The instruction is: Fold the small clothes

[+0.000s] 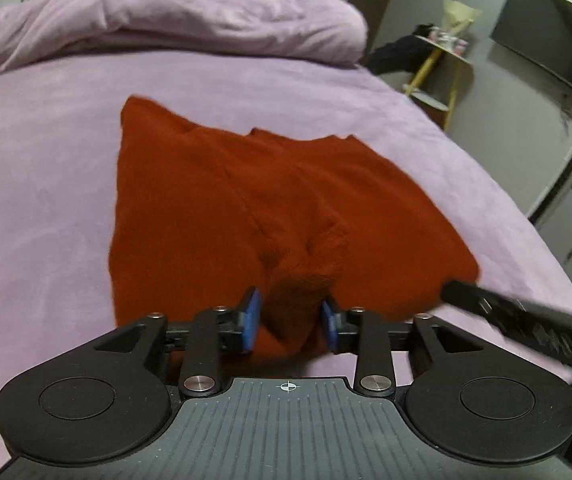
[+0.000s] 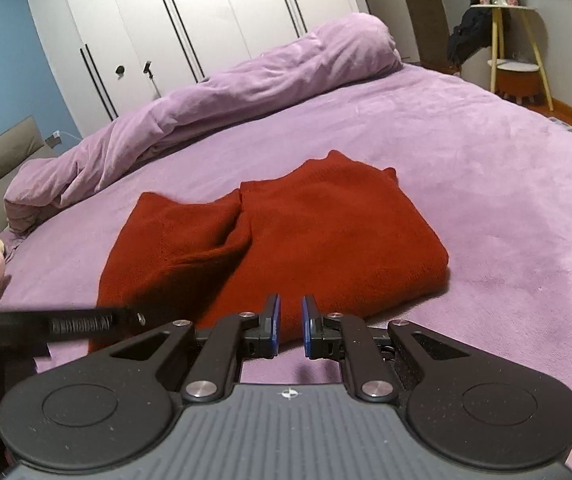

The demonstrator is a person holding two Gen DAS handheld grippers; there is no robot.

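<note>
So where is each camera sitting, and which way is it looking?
Left wrist view: sits on the left gripper, looking forward over the red garment on the purple bed; its blue-padded fingers have red cloth bunched between them, and the other tool pokes in at right.
Right wrist view: sits on the right gripper, looking across the bed toward the white wardrobe; its jaws stand slightly apart, with nothing between them, at the garment's near edge.
Both share the garment, the bed, the rolled purple duvet and the yellow-legged side table.
</note>
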